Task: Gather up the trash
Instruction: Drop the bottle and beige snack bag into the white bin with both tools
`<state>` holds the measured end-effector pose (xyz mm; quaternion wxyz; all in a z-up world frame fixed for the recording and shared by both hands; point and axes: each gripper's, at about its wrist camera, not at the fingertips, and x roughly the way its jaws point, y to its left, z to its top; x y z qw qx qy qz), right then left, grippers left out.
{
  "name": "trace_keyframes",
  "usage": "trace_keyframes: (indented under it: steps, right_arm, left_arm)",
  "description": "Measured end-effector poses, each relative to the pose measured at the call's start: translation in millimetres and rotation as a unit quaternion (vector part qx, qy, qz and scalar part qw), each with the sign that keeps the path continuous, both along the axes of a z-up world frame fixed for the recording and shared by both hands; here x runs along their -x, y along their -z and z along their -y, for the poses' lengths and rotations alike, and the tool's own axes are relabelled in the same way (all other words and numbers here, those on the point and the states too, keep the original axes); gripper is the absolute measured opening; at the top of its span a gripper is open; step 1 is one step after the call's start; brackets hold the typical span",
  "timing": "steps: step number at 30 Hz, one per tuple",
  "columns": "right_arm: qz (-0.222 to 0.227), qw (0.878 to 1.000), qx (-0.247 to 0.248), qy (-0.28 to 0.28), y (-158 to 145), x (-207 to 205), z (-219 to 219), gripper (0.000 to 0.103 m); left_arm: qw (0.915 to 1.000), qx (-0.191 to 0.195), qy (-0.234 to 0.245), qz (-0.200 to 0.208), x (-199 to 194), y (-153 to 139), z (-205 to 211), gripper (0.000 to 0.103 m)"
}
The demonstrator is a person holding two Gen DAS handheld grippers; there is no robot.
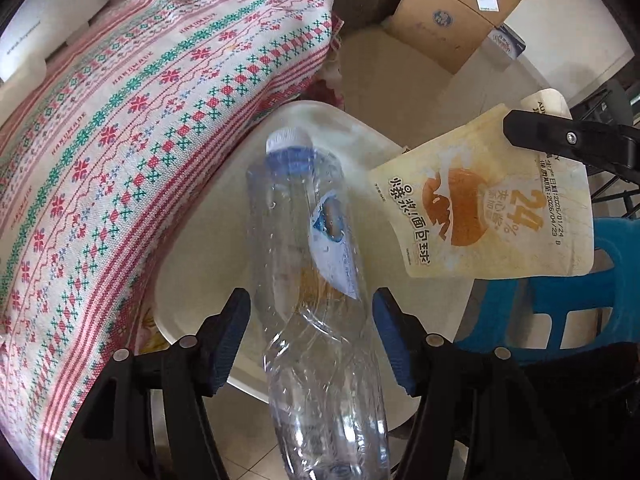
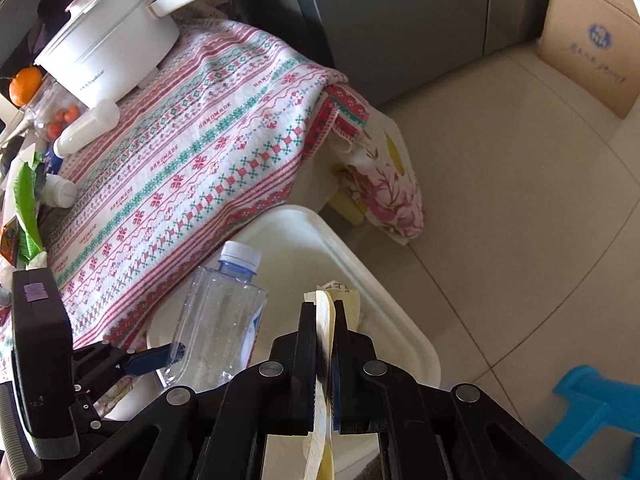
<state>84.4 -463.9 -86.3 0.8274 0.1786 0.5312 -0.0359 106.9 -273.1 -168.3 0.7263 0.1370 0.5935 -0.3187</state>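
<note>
A clear plastic bottle point(image 1: 316, 320) with a white cap, empty but for droplets, stands between the fingers of my left gripper point(image 1: 308, 300), cap pointing away, over a white bin point(image 1: 360, 132). Gaps show on both sides between the blue pads point(image 1: 234, 336) and the bottle, so this gripper is open. My right gripper point(image 2: 323, 304) is shut on the top edge of a yellowish snack pouch point(image 2: 324, 320), which hangs over the bin's rim point(image 2: 400, 312). In the left wrist view the pouch point(image 1: 488, 208) hangs flat to the right of the bottle. The right wrist view has the bottle point(image 2: 220, 320) upright.
A table with a red and green patterned cloth point(image 2: 200, 140) borders the bin on the left, carrying a white pot point(image 2: 108, 48), small bottles and oranges. A cardboard box point(image 1: 452, 12) stands on the tiled floor beyond. A blue plastic stool point(image 2: 592, 408) is at the right.
</note>
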Motion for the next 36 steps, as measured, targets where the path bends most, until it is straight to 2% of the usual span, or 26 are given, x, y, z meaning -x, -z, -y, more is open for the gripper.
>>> trace_keyframes:
  steps: [2,13,23,27,28,29,31,36]
  right_arm:
    - [-0.002,1.000,0.001,0.001,1,-1,1,0.005]
    - [-0.015,1.000,0.006,-0.006,7,-5,-7,0.005]
    - [-0.046,0.999,0.015,-0.013,29,-19,-19,0.007]
    - [-0.054,0.999,0.001,-0.004,33,-19,-18,0.010]
    - [-0.056,0.998,-0.001,-0.003,33,-19,-18,0.020]
    - [-0.055,0.998,-0.002,0.000,31,-19,-19,0.042]
    - [-0.044,0.999,-0.001,0.006,25,-17,-20,0.064]
    - [-0.018,1.000,-0.001,-0.001,8,-14,-29,0.067]
  left_arm:
    - [1.0000,0.003,-0.002,0.003,-5,-6,-4,0.076]
    - [0.9989,0.019,-0.031,0.031,-3,-48,-54,0.080]
    - [0.9958,0.014,-0.070,0.056,-5,-59,-105,0.081]
    - [0.9945,0.017,-0.082,0.064,-2,-66,-120,0.081]
    - [0.9941,0.018,-0.085,0.066,-3,-68,-124,0.081]
    - [0.9936,0.018,-0.088,0.068,-3,-70,-128,0.081]
    - [0.9927,0.021,-0.094,0.072,-5,-73,-134,0.081]
    - [0.9900,0.028,-0.110,0.083,-6,-81,-152,0.082]
